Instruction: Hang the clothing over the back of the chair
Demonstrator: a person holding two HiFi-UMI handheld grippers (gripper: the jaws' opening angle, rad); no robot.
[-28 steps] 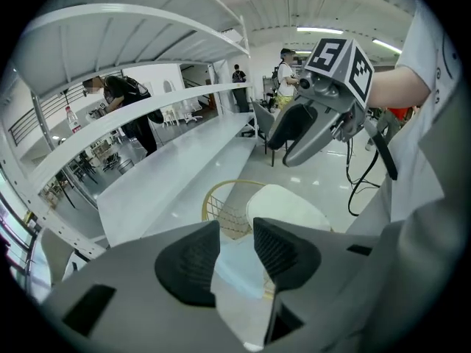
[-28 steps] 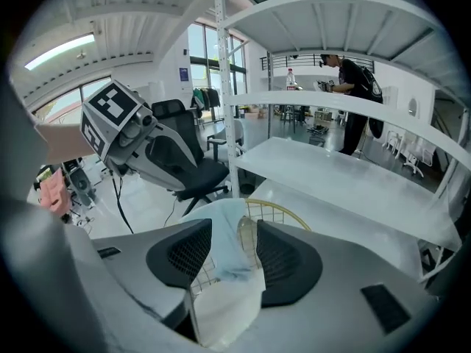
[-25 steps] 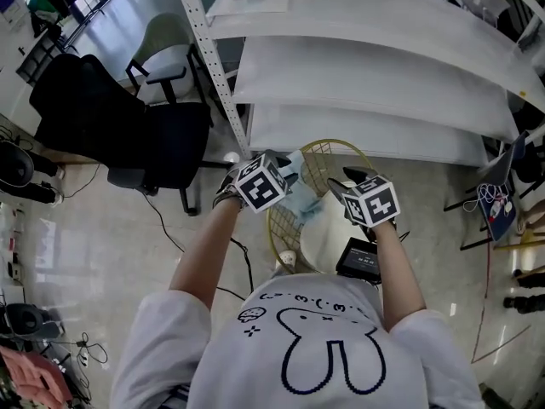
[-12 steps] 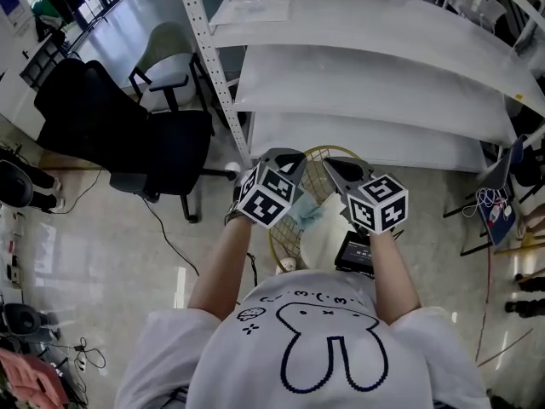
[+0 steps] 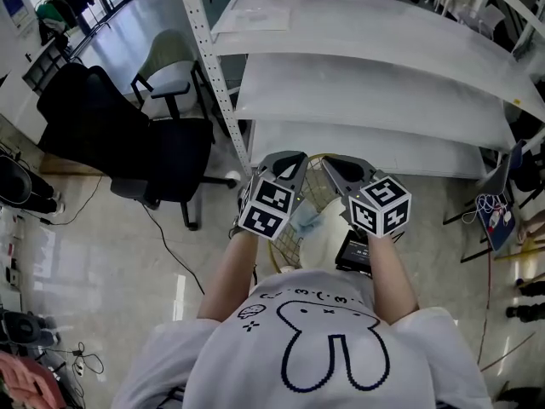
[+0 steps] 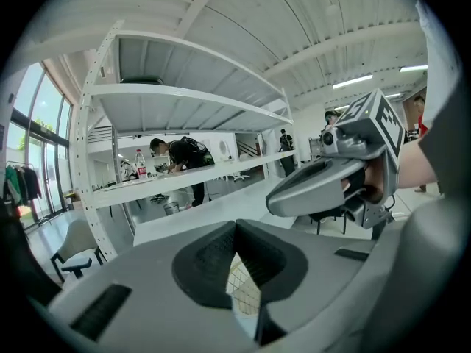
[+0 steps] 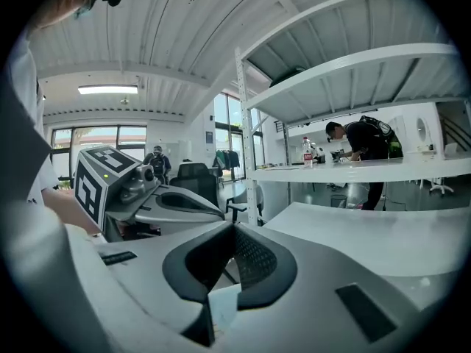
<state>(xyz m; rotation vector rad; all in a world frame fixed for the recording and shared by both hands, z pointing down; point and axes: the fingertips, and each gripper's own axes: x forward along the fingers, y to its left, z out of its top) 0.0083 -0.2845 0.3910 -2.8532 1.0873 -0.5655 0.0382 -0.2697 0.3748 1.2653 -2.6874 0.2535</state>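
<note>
2 hand-held grey grippers sit side by side at the middle of the head view, both pointing forward at the white metal shelf rack [image 5: 366, 83]. The left gripper [image 5: 286, 157] has its jaws fully closed, pads meeting at the tips. In the left gripper view [image 6: 235, 226], the small gap behind the tips shows yellow mesh above a pale patch of fabric.

The right gripper [image 5: 334, 164] is closed just as tight. In its own view [image 7: 234, 230] a pale strip of the light blue clothing [image 7: 221, 304] fills the lower part of the slit between the pads, so each tool pinches a thin fold of cloth.

From the head view the light blue clothing [image 5: 308, 221] shows as a small crumpled patch between the 2 marker cubes. It is above the round yellow wire basket [image 5: 313, 181] that stands at the foot of the rack. Just beside the basket, a flat black device [image 5: 356, 252] lies on a white round surface.

1 black office chair [image 5: 128, 139] stands at the left, well apart from the basket, its back bare of the garment. Behind it is 1 pale chair with black armrests [image 5: 166, 66].
</note>
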